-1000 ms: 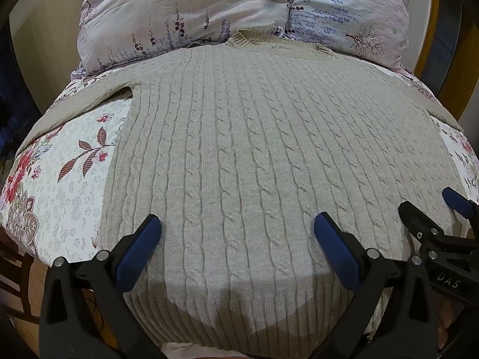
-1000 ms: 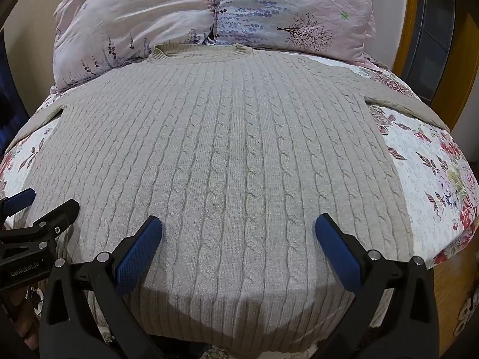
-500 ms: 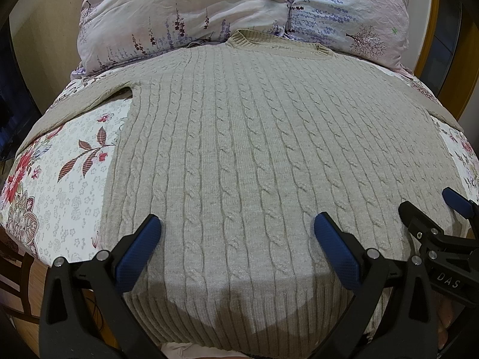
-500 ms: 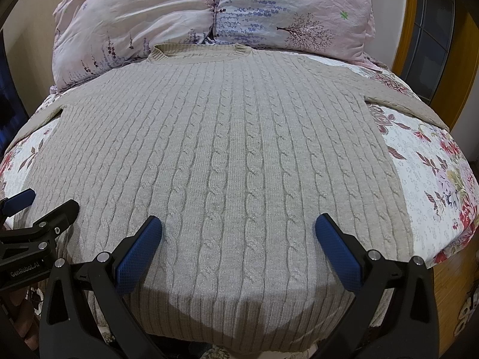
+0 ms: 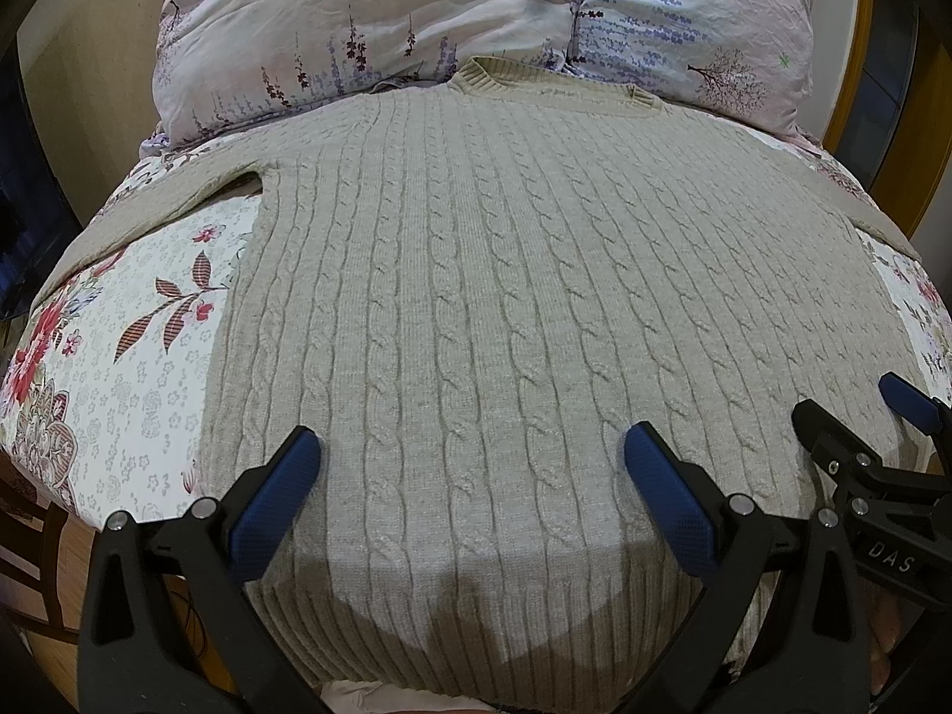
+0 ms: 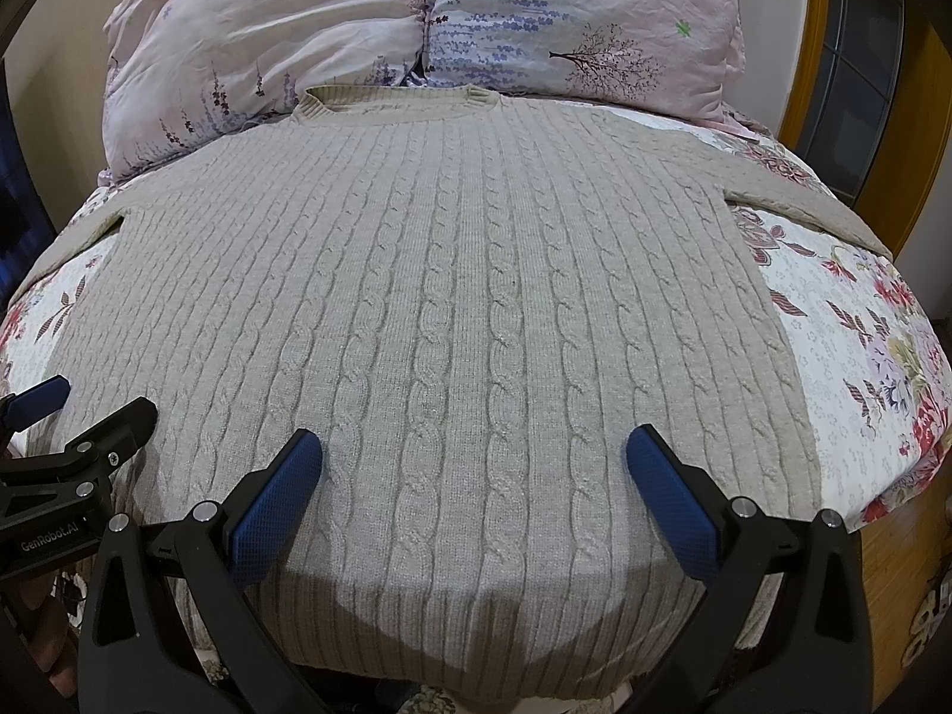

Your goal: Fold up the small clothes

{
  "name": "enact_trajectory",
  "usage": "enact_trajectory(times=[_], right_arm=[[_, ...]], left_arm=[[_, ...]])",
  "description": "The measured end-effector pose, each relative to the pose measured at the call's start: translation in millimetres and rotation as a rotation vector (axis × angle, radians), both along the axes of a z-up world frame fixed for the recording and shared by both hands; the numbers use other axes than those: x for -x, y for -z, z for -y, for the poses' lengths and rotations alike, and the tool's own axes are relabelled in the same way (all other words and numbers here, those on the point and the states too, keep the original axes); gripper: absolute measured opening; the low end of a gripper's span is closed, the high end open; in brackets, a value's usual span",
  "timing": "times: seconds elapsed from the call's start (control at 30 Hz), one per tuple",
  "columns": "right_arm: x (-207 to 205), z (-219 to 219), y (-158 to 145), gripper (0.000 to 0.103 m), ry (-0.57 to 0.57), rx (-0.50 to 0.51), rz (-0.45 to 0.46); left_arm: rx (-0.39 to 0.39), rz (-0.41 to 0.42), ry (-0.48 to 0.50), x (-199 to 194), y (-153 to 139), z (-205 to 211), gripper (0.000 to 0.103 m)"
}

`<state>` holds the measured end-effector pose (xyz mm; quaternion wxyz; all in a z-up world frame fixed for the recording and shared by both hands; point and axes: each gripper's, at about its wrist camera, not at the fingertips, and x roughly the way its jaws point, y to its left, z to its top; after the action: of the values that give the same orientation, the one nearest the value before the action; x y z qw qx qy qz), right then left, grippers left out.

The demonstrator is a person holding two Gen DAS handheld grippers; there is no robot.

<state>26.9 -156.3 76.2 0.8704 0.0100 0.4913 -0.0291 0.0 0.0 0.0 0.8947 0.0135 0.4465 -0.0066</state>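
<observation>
A beige cable-knit sweater (image 5: 476, 273) lies flat and spread on the bed, collar at the far end by the pillows, hem nearest me; it also shows in the right wrist view (image 6: 452, 297). Its sleeves run out to both sides. My left gripper (image 5: 470, 458) is open and empty, hovering over the hem area left of centre. My right gripper (image 6: 473, 458) is open and empty over the hem area right of centre. The right gripper shows at the right edge of the left wrist view (image 5: 880, 464), and the left gripper shows at the left edge of the right wrist view (image 6: 71, 446).
The bed has a floral sheet (image 5: 119, 357), also seen in the right wrist view (image 6: 851, 345). Two pink floral pillows (image 5: 476, 18) lie at the head. A wooden frame (image 6: 892, 119) stands at the right. The bed's near edge drops off just below the hem.
</observation>
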Motion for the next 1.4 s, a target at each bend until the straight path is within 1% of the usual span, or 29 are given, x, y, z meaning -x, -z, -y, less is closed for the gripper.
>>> enact_trajectory(times=[1.07, 1.27, 1.4], right_arm=[[-4, 5, 1, 0.102, -0.012, -0.002, 0.003], [0, 3, 1, 0.102, -0.049, -0.006, 0.033], [4, 9, 5, 0.102, -0.111, -0.014, 0.09]], left_arm=[[0.0, -0.013, 0.005, 0, 1, 2, 0.101], [-0.001, -0.041, 0.017, -3, 0, 1, 0.101], [-0.004, -0.069, 0.021, -9, -1, 1, 0.101]])
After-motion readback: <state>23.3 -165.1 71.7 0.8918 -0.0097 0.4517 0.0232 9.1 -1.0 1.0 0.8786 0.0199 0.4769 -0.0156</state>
